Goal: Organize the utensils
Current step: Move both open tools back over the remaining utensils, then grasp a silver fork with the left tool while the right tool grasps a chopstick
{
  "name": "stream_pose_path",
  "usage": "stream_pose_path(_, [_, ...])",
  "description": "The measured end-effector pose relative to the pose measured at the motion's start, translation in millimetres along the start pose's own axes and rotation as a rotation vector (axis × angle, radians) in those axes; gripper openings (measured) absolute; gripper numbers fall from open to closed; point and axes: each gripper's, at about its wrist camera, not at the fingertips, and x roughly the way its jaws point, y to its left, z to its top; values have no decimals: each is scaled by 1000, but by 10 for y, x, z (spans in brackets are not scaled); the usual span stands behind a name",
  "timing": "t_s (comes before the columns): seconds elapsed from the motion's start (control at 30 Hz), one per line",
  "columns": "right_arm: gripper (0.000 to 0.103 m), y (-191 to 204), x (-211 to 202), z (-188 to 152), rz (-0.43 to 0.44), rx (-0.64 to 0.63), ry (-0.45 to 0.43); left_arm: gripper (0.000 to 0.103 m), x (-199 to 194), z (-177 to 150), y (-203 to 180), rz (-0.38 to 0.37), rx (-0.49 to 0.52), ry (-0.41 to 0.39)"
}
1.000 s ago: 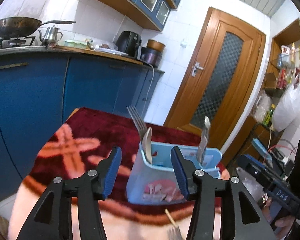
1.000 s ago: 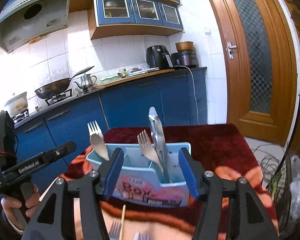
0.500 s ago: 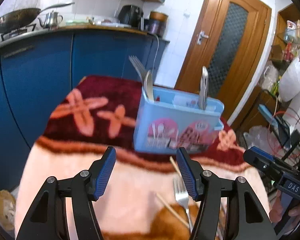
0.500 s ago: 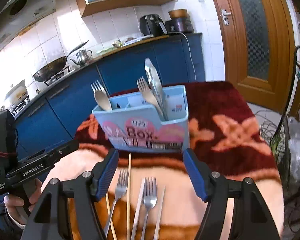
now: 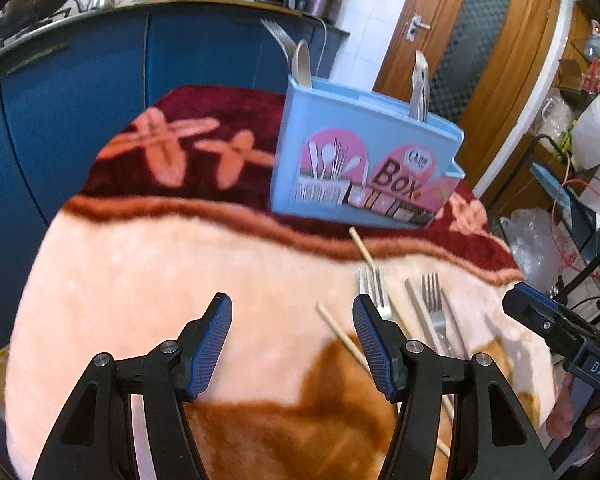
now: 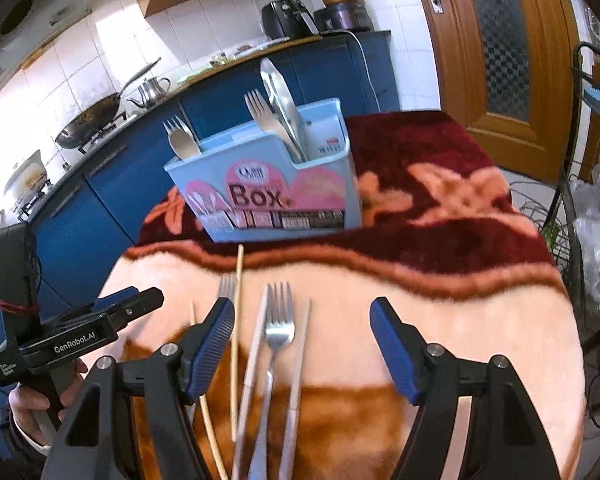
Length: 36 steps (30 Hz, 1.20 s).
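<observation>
Left gripper, left wrist view: jaws wide, nothing between them, over bare blanket. Loose cutlery lies at 3 o'clock of it: a fork just past the right pad, a chopstick, a second fork. The box stands at 12 to 1 o'clock, already holding upright pieces. To grip well, this gripper would need to shift toward 3 o'clock and straddle one handle crosswise.

Right gripper, right wrist view: jaws wide and empty, poised above the middle fork, not touching it. Its long axis runs 6 to 12 o'clock, tines toward the box at 12. Flanking sticks lie nearly parallel, close alongside. Judged best: descend on the handle alone, pads across the axis, so neighbours are not pinched too.
</observation>
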Motion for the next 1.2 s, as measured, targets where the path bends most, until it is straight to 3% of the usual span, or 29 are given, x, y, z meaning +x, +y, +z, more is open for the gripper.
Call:
stream_pose_path(0.33, [71,-7,175,-157,-33,-16,103,64,44,-89,7,21,1,49])
stream_pose_path(0.57, [37,43,310,-170,-73,-54,198,65,29,-137,-22,31,21,63])
stream_pose_path(0.8, [27,142,403,-118,-106,-141,248,69,36,-179,-56,21,34,85])
stream_pose_path(0.87, [10,145,415,-115,-95,-152,249,69,34,-189,-71,17,37,91])
stream_pose_path(1.07, [7,0,349,-63,-91,-93,229,69,47,-194,-193,4,65,103])
stream_pose_path(1.2, [7,-105,305,-57,-92,-76,226,69,77,-195,-258,-48,63,125])
